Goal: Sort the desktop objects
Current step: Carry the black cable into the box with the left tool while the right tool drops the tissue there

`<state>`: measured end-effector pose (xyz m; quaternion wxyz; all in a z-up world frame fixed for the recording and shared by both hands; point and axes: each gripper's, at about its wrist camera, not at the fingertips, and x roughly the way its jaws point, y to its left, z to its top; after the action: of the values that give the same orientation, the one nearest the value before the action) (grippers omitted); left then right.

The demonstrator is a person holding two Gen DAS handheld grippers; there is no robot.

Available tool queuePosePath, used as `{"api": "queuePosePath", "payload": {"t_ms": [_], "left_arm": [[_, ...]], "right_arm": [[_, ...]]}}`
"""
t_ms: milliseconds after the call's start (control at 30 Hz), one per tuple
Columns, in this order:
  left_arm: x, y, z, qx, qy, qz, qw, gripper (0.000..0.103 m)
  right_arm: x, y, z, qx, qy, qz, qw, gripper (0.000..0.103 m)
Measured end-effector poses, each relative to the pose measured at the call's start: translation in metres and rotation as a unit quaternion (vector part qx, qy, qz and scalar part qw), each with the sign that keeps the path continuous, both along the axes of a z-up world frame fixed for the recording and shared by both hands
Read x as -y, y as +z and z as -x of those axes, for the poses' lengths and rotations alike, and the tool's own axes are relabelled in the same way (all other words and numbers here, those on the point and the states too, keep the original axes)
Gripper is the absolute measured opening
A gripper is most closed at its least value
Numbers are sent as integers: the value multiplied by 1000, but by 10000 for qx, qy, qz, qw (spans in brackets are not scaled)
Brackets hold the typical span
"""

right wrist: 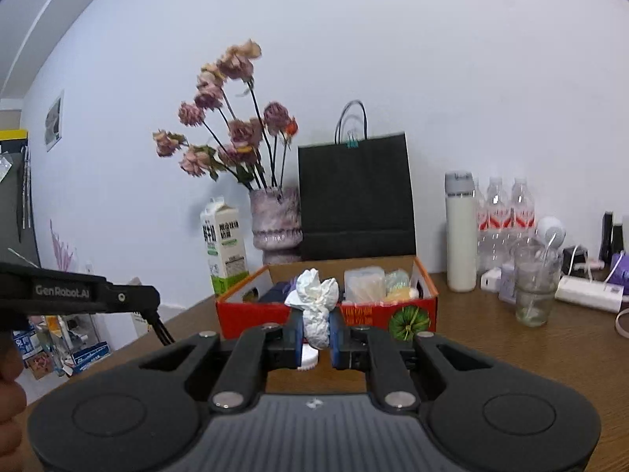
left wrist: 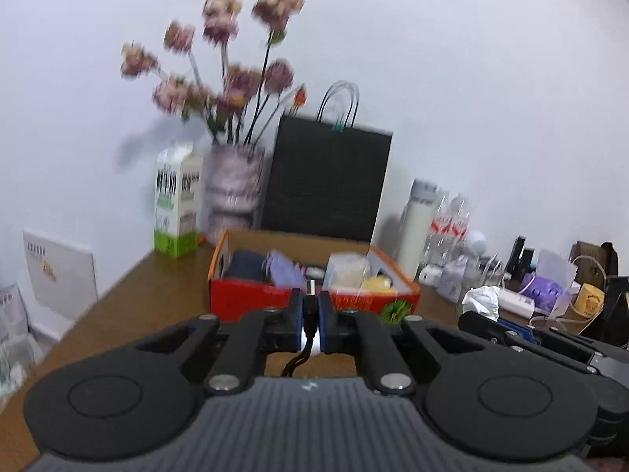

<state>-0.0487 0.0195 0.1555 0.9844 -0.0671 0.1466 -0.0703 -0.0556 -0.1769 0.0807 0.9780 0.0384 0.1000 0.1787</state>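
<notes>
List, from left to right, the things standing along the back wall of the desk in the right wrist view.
White and green milk carton → pink mottled vase of dried roses → black paper carrier bag → tall white flask with grey lid → clear plastic water bottles.

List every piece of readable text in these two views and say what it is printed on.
"GenRobot.AI": white lettering on the black arm of the left gripper, seen from the right wrist.
White and green milk carton: large dark characters, too blurred to read.
Red and orange cardboard box: yellow print on its front, not legible.
Clear plastic water bottles: red labels, unreadable.
</notes>
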Motion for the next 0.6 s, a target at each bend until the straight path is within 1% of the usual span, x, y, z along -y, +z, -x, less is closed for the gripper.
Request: {"api": "queuePosePath", "payload": {"t_ms": [100,167,200,300,367,433,500,533,600], "left_arm": [[-1,23,-1,309,-39,-24,9995,8],[-4,44,-9,509,-250,15,9984,8],[-6,56,-15,612,-270,17,9978,8],[-10,97,-42,795,-434,125,9958,8],[-10,121,-63,877,-480,146,9949,8],[-7,139,-88,861,-491,100,9950,8],[-2,147,-119,759,-403,-37,9963,8],[1,147,-137,637,-403,-115,9971,8],[1,137,-179,145,-350,-27,9993,8]], "right_arm": [[3,23,2,151,-4,-58,9999,12],[7,43,-4,267,-16,-90,9996,12],[7,54,-8,345,-14,-63,9994,12],[7,87,-30,549,-6,54,9985,12],[6,110,-57,472,50,41,9989,12],[4,126,-90,222,163,53,9996,12],[1,134,-124,-12,118,122,9999,12],[-2,135,-142,-173,83,223,9996,12],[-6,130,-182,-500,-3,319,9982,12]]}}
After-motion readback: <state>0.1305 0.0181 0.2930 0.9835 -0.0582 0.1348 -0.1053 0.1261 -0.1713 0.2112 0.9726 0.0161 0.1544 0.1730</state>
